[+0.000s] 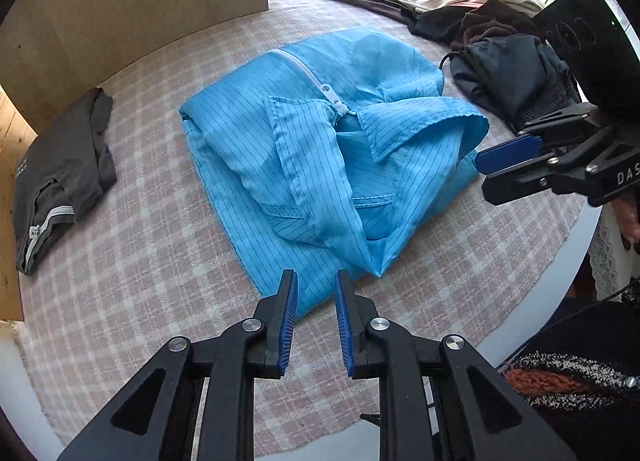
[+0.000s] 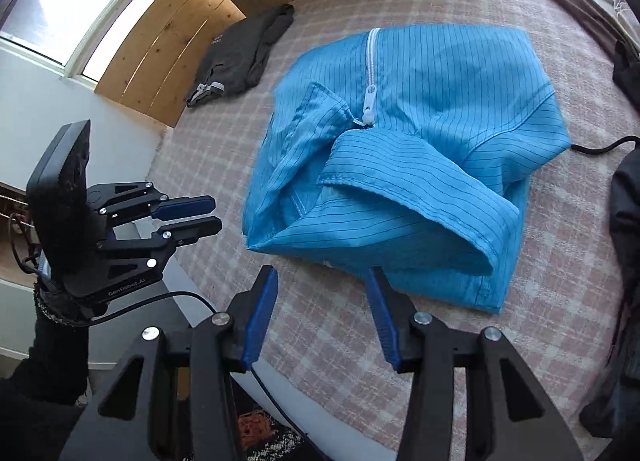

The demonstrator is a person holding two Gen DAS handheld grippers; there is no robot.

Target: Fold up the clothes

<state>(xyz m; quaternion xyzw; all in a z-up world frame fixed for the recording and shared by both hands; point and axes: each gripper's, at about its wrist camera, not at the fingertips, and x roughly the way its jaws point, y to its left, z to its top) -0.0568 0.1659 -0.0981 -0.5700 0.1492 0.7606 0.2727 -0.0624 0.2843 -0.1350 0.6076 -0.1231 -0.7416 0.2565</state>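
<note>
A bright blue jacket [image 1: 320, 165] with thin dark pinstripes and a white zipper [image 2: 370, 77] lay on a table [image 1: 140, 261] covered in a pink-and-cream checked cloth. A charcoal grey garment [image 1: 60, 177] showed a pale grey trim. Both black grippers carried blue-padded fingers [image 1: 288, 321]. Beige, brown and dark navy clothes [image 1: 480, 21] were heaped by the window.

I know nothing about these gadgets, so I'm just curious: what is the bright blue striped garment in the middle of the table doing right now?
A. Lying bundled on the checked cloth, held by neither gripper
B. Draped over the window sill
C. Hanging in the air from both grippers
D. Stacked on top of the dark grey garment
A: the blue garment lies on the checked cloth, with the left gripper and right gripper open and empty.
</note>
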